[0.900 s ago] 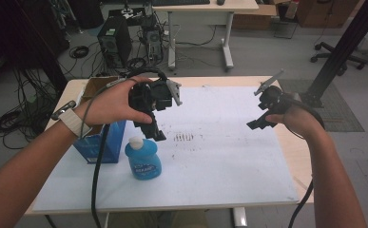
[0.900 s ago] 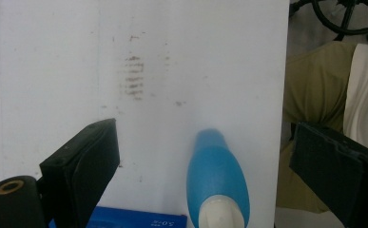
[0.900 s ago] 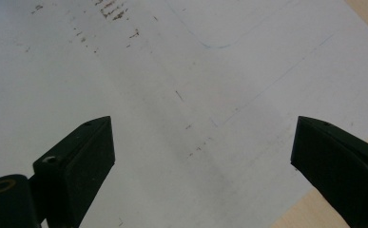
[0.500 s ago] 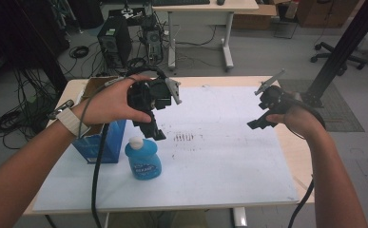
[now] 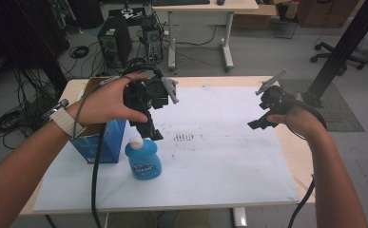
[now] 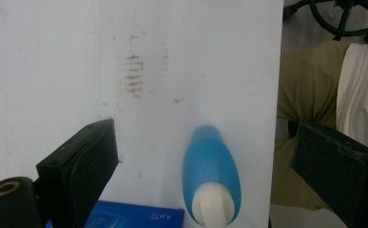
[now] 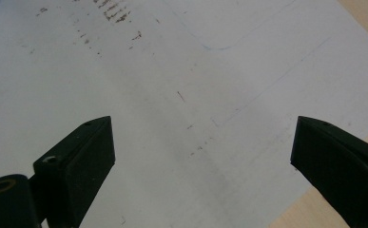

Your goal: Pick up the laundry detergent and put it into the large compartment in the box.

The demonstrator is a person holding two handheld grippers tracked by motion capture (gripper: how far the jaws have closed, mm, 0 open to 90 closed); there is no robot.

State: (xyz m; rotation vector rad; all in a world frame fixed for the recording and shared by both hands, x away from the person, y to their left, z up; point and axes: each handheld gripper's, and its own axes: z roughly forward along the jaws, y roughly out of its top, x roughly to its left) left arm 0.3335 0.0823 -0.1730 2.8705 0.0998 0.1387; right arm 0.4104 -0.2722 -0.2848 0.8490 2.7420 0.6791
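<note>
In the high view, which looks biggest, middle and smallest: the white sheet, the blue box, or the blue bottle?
1. White sheet, by far the biggest; it covers most of the table.
2. Blue box, though an arm hides part of it.
3. Blue bottle, a bit smaller than the box, and they sit equally near.

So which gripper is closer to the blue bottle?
The left. The left gripper hangs open just above the bottle. The right gripper is far off across the white sheet, also open.
</note>
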